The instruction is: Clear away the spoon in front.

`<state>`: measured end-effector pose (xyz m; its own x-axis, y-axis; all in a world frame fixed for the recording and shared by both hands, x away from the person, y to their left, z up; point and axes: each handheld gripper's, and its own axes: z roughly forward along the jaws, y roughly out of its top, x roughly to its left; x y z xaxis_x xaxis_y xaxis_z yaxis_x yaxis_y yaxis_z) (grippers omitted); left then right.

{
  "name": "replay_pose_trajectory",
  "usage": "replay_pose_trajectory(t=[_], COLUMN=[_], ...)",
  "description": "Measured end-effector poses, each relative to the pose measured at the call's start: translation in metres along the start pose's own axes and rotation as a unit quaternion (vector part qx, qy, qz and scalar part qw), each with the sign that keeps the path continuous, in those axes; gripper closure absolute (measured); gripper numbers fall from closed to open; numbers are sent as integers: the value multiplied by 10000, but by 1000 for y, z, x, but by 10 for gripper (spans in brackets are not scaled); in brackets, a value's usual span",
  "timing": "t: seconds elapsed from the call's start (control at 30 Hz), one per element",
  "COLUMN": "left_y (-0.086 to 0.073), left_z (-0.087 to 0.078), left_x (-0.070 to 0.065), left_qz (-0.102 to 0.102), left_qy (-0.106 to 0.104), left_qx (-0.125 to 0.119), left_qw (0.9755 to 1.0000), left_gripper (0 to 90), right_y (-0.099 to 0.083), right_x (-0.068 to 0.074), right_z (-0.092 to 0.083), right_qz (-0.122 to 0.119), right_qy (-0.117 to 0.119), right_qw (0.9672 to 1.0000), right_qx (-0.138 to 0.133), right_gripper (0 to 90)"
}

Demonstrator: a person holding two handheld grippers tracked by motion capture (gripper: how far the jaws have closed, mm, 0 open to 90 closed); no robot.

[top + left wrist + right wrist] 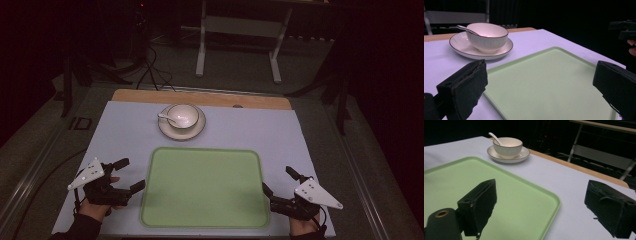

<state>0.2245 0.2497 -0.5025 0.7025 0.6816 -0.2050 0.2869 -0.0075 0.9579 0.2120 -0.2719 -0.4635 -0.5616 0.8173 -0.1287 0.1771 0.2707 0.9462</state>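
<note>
A pale green tray (pixel 204 188) (pixel 554 85) (pixel 454 185) lies empty on the near half of the white table cover. Behind it a white bowl (pixel 182 116) (pixel 487 36) (pixel 507 146) stands on a white saucer (pixel 195 131) (pixel 461 46) (pixel 524 153), with a white spoon (pixel 167 118) (pixel 465 29) (pixel 496 138) resting in the bowl. My left gripper (pixel 129 174) (pixel 539 85) rests at the tray's left edge, open, nothing between its jaws. At the tray's right edge my right gripper (pixel 280 182) (pixel 541 205) is also open and empty.
The white cover (pixel 125 130) ends at a wooden table edge (pixel 200 97) at the back. Beyond stands a white metal frame (pixel 240 30) on a dark floor with cables (pixel 150 70). Bare cover lies around the saucer.
</note>
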Motion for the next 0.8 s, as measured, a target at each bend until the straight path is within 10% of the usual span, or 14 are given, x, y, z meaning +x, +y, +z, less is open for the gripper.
replay_pose_trajectory(t=[0.8], left_y=[54], left_z=[7], left_x=[-27], left_qz=[520], left_qy=[-585], left_qx=[99], left_qw=[9969], left_gripper=[0], right_y=[4], right_x=[14], right_z=[0], right_qz=[-207], right_qy=[122], right_qw=[9997], right_qx=[-99], right_gripper=[107])
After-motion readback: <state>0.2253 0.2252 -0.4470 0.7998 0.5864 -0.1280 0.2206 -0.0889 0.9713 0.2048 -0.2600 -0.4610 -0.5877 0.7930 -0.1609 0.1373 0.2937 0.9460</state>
